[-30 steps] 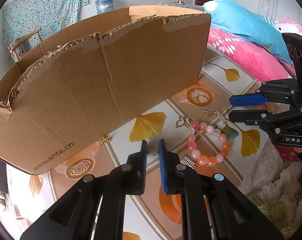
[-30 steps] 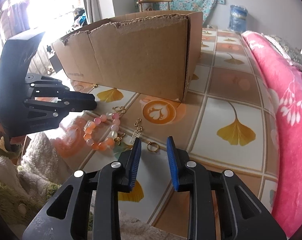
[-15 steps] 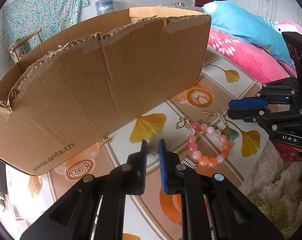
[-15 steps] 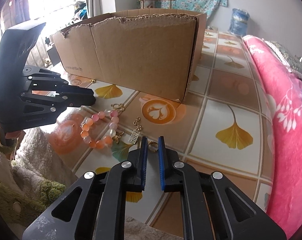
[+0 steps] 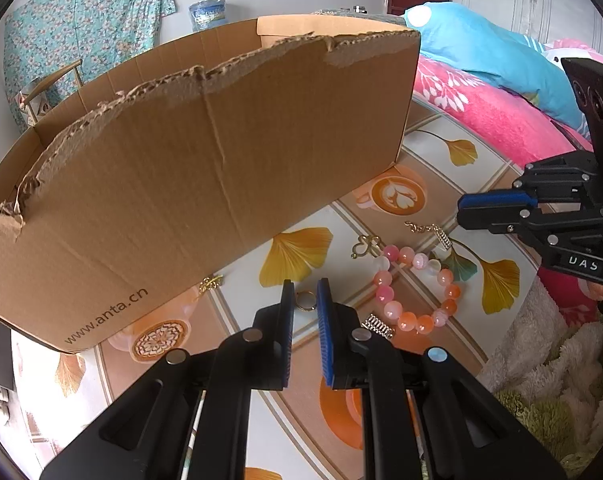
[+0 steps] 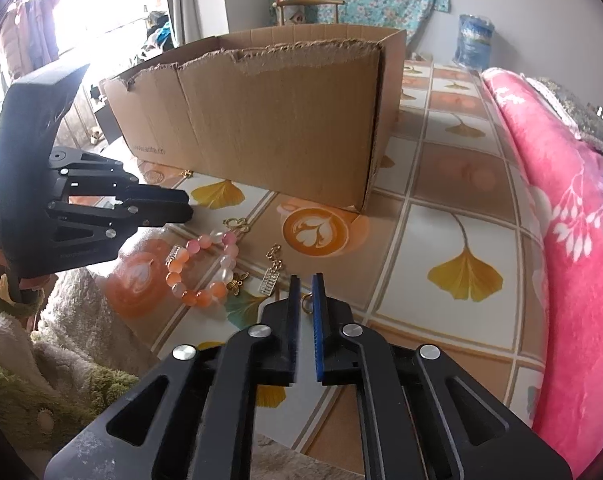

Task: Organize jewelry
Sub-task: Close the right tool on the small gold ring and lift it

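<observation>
— While the cardboard box (image 5: 205, 184) walls off the far side, the patterned surface (image 6: 433, 232) lies open rightward to the pink blanket (image 6: 561, 220).

— The pink bead bracelet (image 5: 417, 288) lies near, between the tools. The right tool (image 6: 306, 292) has just closed to a slit, with a gold ring (image 6: 307, 303) showing beyond it, ungripped. The left tool (image 5: 305, 292) is equally narrow and empty.

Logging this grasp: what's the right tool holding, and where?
A small gold ring, its band pinched at the right tool's fingertips; the jaws have just been closing.

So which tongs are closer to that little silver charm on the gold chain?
Right. The right tongs, jaws just closing with a small ring between them, sit beside the silver charm; the left tongs hover across the bead bracelet.
</observation>
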### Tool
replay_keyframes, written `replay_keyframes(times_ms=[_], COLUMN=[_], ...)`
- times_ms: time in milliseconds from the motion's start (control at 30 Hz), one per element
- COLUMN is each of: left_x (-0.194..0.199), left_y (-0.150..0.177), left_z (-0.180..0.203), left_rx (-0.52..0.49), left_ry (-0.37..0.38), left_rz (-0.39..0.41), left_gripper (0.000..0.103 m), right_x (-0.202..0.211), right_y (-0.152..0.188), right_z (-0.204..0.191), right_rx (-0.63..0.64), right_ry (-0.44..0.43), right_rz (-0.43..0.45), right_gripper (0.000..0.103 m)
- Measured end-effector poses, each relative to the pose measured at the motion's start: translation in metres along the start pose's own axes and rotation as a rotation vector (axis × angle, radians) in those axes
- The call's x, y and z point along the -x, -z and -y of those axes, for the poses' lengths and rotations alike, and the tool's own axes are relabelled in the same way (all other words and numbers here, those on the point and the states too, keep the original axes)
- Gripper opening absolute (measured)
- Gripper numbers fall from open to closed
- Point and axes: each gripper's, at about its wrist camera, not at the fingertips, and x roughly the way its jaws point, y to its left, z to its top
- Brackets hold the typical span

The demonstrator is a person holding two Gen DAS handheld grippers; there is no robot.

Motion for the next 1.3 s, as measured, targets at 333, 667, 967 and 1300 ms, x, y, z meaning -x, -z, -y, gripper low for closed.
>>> replay_keyframes(times_ms=[333,667,967,1300], left_x=[0.000,0.001,0.002,0.005], left_y=[0.001,0.001,0.002,0.004], left_z=[0.000,-0.001,-0.002,-0.002], left_rx=[0.002,0.005,-0.003,-0.006], left_ry=[0.004,0.007,0.011,0.016], left_rz=[0.001,0.005,0.007,0.018], left_gripper=[0.011,0.011,0.011,0.011], right_x=[-0.008,-0.014,-0.013,-0.004], right_y=[-0.004,-0.013,-0.013,-0.016], right_z=[0.000,-0.001,-0.001,-0.003], right_rx=[0.031,0.040,0.027,0.038], right_ry=[0.016,0.021,0.021,0.038], right_rz=[-0.065,-0.126,-0.124,-0.110], right_gripper=[0.015,0.010,0.008,0.008])
